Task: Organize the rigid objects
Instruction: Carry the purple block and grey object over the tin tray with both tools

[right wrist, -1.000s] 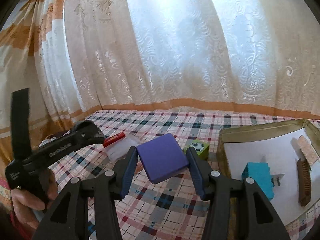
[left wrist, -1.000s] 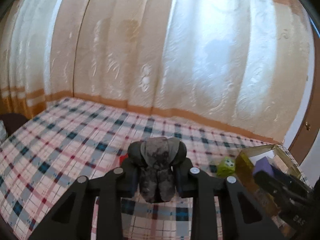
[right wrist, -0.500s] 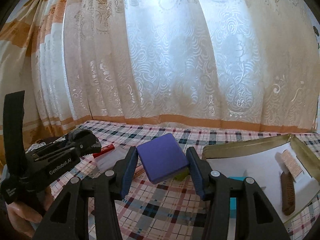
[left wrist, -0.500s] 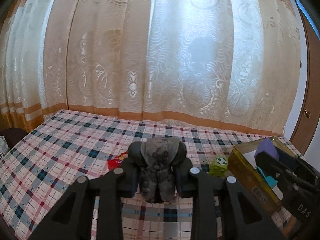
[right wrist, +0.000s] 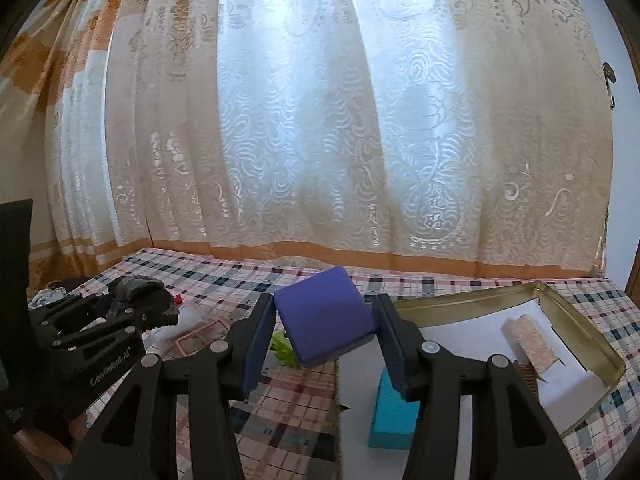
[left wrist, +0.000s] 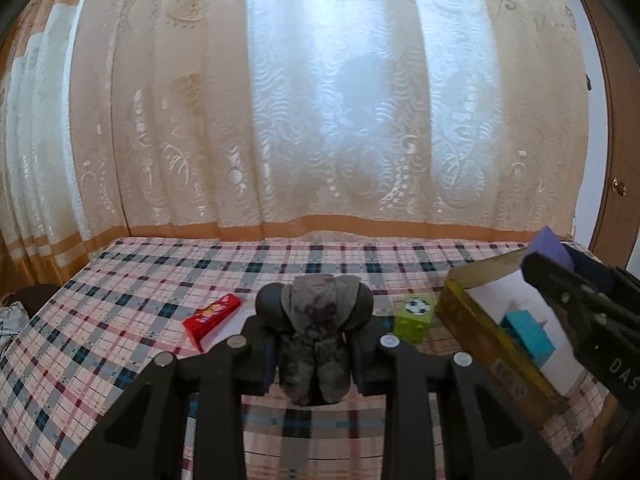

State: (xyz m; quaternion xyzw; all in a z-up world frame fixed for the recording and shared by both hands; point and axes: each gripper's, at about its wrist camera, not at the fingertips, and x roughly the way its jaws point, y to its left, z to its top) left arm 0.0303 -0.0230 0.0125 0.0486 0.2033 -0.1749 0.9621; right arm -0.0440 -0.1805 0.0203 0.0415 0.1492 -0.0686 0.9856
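Observation:
My left gripper [left wrist: 316, 308] is shut on a dark grey mottled lump [left wrist: 314, 344], held above the plaid cloth [left wrist: 120, 300]. In the right wrist view that lump [right wrist: 132, 284] shows at the left, in the left gripper [right wrist: 136, 300]. The right gripper [right wrist: 324, 304] is shut on a tilted purple block [right wrist: 328, 328], hanging over the near left edge of a gold-rimmed box [right wrist: 472, 300] with a white floor. From the left wrist view the purple block [left wrist: 548, 248] hovers above the box [left wrist: 480, 336].
Inside the box lie a teal block [right wrist: 394, 416] and a bristle brush [right wrist: 532, 340]. A green cube with a football print [left wrist: 416, 316] stands just left of the box. A red packet [left wrist: 212, 318] lies left of centre. Curtains hang behind the bed.
Both hands have swung toward the box. The purple block has moved from over the cloth to over the box's left edge. The red packet has come into the left view. Both grips are unchanged.

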